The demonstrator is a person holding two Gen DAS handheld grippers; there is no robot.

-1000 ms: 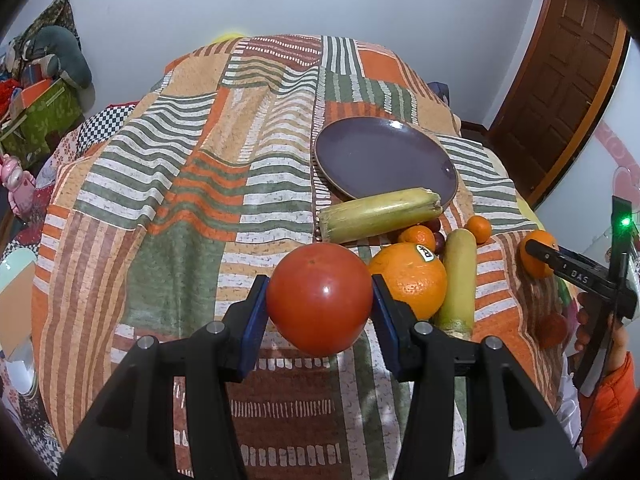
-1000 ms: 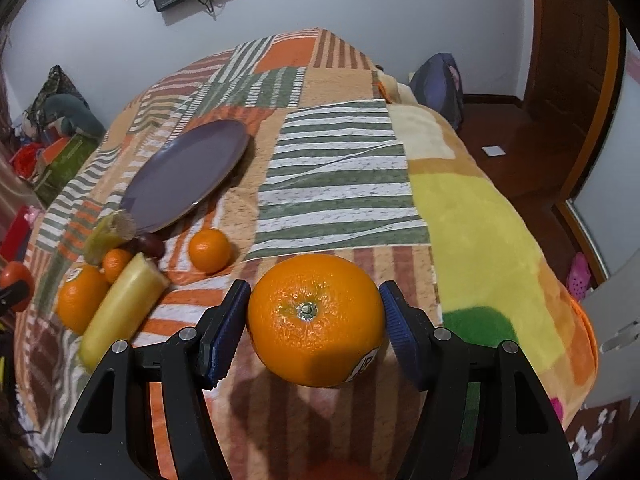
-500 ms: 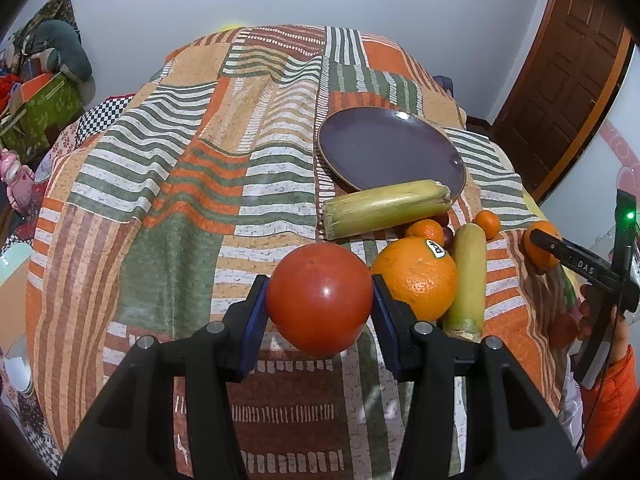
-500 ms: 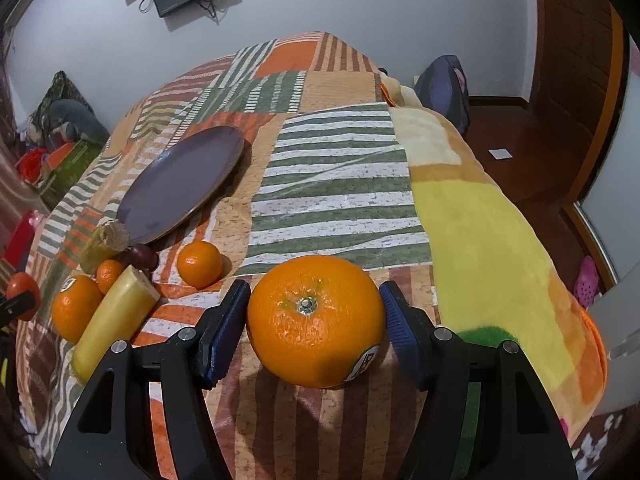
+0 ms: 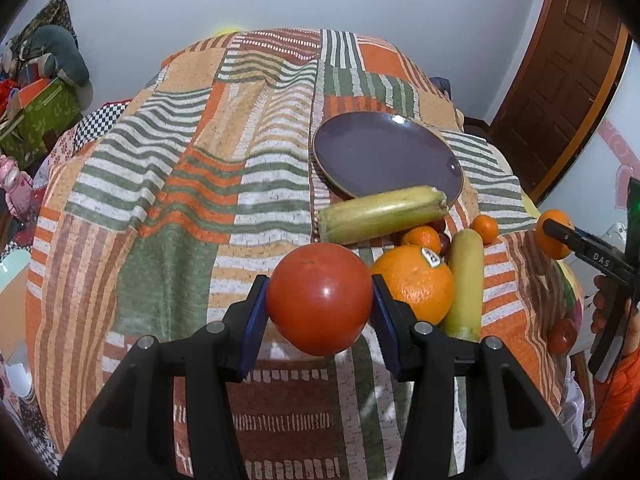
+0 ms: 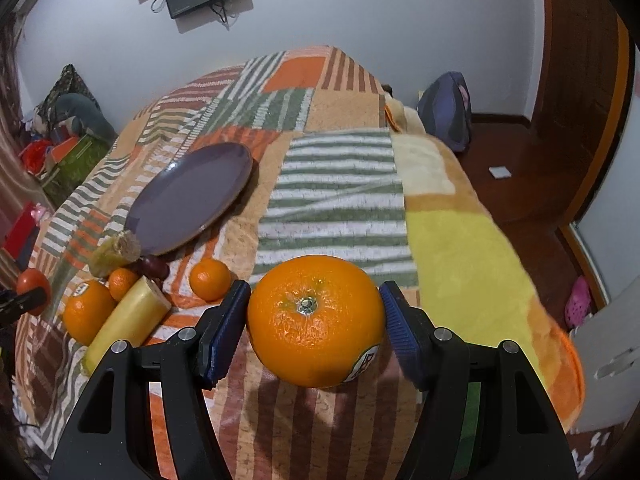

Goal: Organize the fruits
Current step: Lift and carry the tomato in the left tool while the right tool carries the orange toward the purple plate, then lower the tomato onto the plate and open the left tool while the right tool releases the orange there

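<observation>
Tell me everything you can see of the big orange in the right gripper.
The big orange is round, bright and glossy, with pebbled peel and a green-brown stem button facing the camera. A produce sticker sits low on its right side, partly turned away. The right gripper is shut on it, a blue pad pressing on each flank. It is held above the striped blanket, apparently clear of it. No damage shows.

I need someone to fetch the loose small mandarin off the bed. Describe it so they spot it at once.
Find the purple plate on the striped patchwork blanket, then the fruit cluster at its near edge. The small mandarin sits alone on the cluster's right in the right wrist view, apart from the pale stalk piece; unlike the stickered orange, it bears no label.
</observation>
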